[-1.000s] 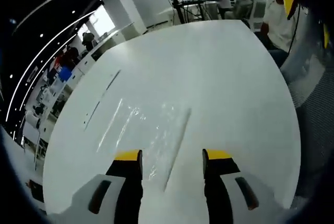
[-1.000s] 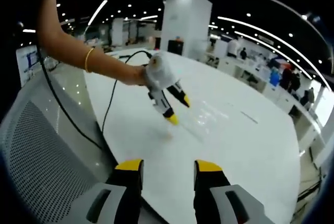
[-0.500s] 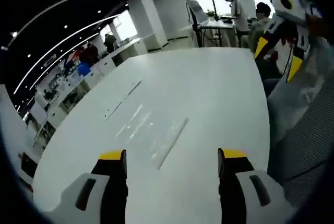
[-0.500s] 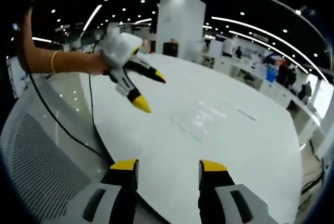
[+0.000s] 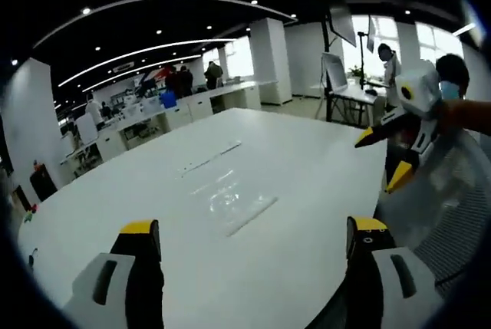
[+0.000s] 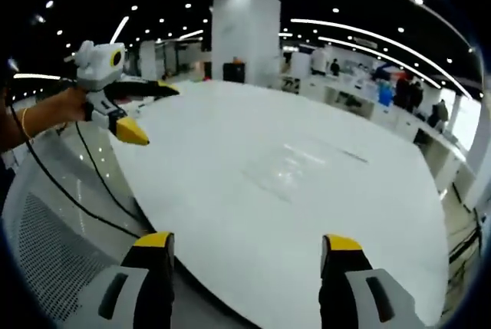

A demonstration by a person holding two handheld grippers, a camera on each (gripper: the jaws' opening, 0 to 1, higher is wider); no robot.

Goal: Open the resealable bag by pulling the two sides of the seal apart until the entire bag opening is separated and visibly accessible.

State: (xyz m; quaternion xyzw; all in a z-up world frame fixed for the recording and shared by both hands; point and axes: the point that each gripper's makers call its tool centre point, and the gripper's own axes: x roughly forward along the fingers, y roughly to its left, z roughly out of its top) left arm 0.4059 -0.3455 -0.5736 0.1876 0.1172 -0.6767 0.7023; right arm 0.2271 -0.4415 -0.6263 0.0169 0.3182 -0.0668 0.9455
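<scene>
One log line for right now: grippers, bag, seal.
left gripper: open, off the table | right gripper: open, off the table | resealable bag: flat on white table, ungripped | seal: state unclear

A large white table (image 5: 307, 168) with a rounded edge occupied the foreground. A grey mesh chair back (image 6: 46, 245) stood at its near side, with a black cable (image 6: 92, 191) hanging over it. Desks with seated and standing people (image 5: 184, 80) lined the background near white columns (image 6: 244, 34).
</scene>
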